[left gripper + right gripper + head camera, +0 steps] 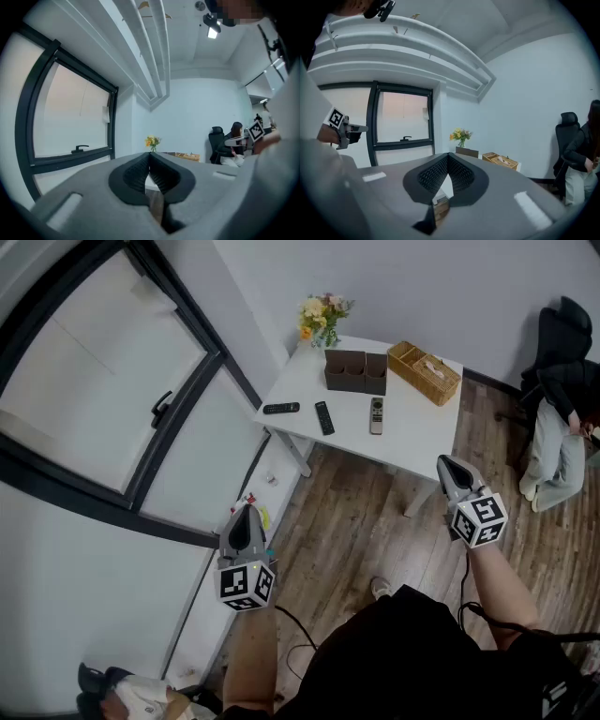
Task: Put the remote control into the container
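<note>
Three remote controls lie on the white table far ahead: a black one at the left, a second black one in the middle and a grey one to the right. Behind them stands the brown container with open compartments, which also shows in the right gripper view. My left gripper hovers over the floor, well short of the table, shut and empty. My right gripper is near the table's front right corner, also shut and empty.
A wicker basket and a vase of flowers stand at the back of the table. A person sits on a chair at the right. A large window and white wall run along the left. Wooden floor lies between me and the table.
</note>
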### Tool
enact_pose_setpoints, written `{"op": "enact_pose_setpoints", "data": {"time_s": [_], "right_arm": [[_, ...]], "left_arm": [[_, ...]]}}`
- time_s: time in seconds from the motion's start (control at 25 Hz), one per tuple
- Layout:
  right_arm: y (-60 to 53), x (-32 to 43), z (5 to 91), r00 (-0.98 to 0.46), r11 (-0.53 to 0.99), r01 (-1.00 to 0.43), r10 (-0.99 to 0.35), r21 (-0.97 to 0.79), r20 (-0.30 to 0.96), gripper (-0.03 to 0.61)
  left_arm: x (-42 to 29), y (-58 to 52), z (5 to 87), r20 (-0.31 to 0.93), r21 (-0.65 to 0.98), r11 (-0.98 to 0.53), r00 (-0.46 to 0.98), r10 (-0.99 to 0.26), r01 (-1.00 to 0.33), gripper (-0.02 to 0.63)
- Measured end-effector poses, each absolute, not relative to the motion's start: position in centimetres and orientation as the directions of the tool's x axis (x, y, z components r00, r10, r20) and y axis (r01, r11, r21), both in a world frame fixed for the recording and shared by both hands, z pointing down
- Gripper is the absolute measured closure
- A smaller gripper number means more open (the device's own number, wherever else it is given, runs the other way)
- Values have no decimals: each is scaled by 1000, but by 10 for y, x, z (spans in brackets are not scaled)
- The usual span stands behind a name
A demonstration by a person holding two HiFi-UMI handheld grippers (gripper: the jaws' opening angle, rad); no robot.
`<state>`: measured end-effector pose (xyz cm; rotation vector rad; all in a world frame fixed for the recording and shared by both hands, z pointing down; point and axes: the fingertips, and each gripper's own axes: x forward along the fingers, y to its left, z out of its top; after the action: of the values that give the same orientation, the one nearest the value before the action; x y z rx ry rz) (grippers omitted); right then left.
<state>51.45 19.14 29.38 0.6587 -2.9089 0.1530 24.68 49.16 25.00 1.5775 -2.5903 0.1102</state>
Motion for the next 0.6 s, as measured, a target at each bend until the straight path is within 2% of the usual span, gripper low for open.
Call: {"op": "enact_pose_setpoints", "data": {"time_s": [0.48,0.6], "right_arm": [[148,493,321,-906,916,-396,-380,-57,185,578],[136,489,338,-897,904,-414,-385,-106,218,577]], "left_arm": [[247,436,255,131,-42,450,-452,-883,-892,614],[248,425,269,157,-44,442,-443,-883,-896,613]]}}
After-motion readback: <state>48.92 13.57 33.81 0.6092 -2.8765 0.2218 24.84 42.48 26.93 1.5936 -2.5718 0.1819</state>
